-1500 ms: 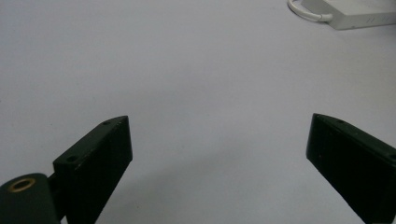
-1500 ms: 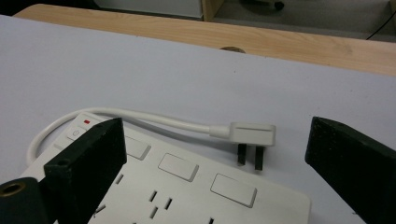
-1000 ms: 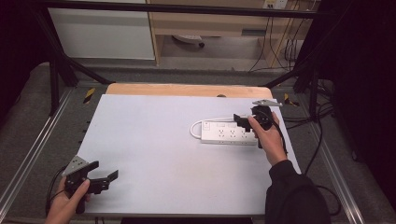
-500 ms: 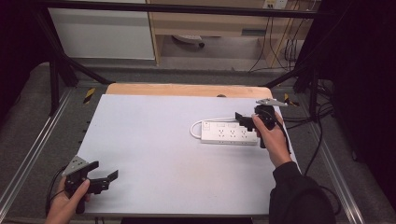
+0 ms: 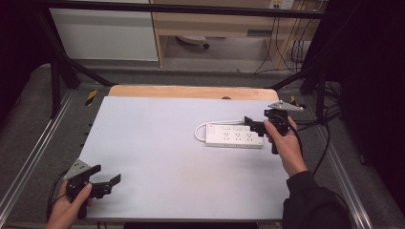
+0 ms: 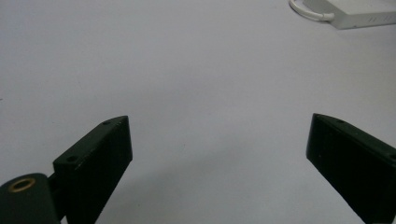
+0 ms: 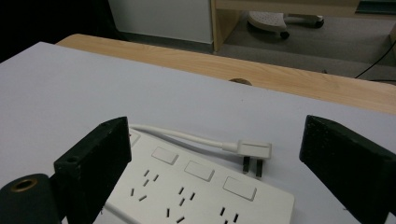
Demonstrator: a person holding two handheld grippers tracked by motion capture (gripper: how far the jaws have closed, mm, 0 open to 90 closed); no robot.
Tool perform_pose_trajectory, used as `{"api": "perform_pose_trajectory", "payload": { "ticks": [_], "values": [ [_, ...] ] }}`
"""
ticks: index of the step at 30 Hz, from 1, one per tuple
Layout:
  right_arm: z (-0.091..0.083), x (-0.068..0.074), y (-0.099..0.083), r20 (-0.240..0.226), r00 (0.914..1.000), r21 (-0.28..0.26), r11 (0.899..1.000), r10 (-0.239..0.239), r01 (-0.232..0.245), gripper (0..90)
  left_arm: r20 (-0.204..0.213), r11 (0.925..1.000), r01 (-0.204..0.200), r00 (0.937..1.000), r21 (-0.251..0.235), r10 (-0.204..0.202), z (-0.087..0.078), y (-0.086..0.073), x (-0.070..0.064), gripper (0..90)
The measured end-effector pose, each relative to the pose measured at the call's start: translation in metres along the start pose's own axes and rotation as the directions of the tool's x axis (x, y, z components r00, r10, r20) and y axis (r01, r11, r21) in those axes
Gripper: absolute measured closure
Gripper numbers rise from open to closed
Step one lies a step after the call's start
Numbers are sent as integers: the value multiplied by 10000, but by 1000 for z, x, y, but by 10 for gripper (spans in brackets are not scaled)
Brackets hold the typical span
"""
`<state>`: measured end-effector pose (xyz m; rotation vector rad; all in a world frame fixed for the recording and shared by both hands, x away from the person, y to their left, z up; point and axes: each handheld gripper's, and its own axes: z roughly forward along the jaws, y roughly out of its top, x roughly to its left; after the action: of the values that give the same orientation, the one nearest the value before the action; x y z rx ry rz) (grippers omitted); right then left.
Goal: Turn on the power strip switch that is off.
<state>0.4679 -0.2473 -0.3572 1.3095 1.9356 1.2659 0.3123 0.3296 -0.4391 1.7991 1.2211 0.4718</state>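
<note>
A white power strip [image 5: 233,136] lies right of the table's middle. Its white cable [image 5: 197,131] loops from the left end along its far side. In the right gripper view the strip [image 7: 187,189] shows several sockets and switches, and the flat white plug [image 7: 253,150] lies on the table just beyond it. My right gripper [image 5: 252,125] hovers at the strip's right end, open; its jaws [image 7: 217,135] stand wide apart with nothing between them. My left gripper [image 5: 106,175] is at the front left corner, open [image 6: 219,130] over bare table, far from the strip [image 6: 359,14].
The white table top [image 5: 157,143] has a wooden strip [image 5: 191,92] along its far edge with a small hole [image 7: 239,81]. Metal frame rails run down both sides. Cables hang at the right, and a pale cabinet [image 5: 105,28] stands behind.
My right gripper has drifted slightly right, toward the strip's right end. The left gripper has stayed where it was.
</note>
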Motion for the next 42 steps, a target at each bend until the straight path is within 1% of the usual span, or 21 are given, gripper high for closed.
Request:
{"api": "perform_pose_trajectory", "payload": {
  "ticks": [7,18,22,24,27,31,34,37,42],
  "values": [
    [-14,1,-7,-119,9998,-113,9998,-149,148,88,-14,10000,-7,10000,20,7,0,0,0,69],
    [-35,0,-24,-180,9997,-146,9997,-178,175,77,-32,10000,0,10000,32,1,0,0,-1,69],
    [-41,0,-33,-174,9997,-142,9997,-184,182,76,-18,10000,-6,10000,37,6,0,0,-1,69],
    [-44,0,-39,-130,9994,-123,9994,-331,329,76,-25,10000,-34,10000,41,34,0,0,-1,69],
    [-47,0,-47,-123,9994,-61,9995,-317,317,77,-31,10000,-29,10000,44,29,0,0,-1,69],
    [-51,-1,-58,-102,9989,59,9989,-465,465,75,-29,10000,-29,10000,42,29,0,0,-1,69],
    [-53,0,-66,-153,9987,86,9988,-488,490,75,-25,10000,-42,10000,47,42,0,0,-1,69],
    [-55,1,-75,-189,9979,116,9980,-623,625,75,-31,10000,-37,10000,45,37,0,0,-1,69],
    [-59,1,-88,-204,9977,90,9978,-649,650,73,-39,10000,-70,10000,50,70,0,-1,-1,69]
  ]
}}
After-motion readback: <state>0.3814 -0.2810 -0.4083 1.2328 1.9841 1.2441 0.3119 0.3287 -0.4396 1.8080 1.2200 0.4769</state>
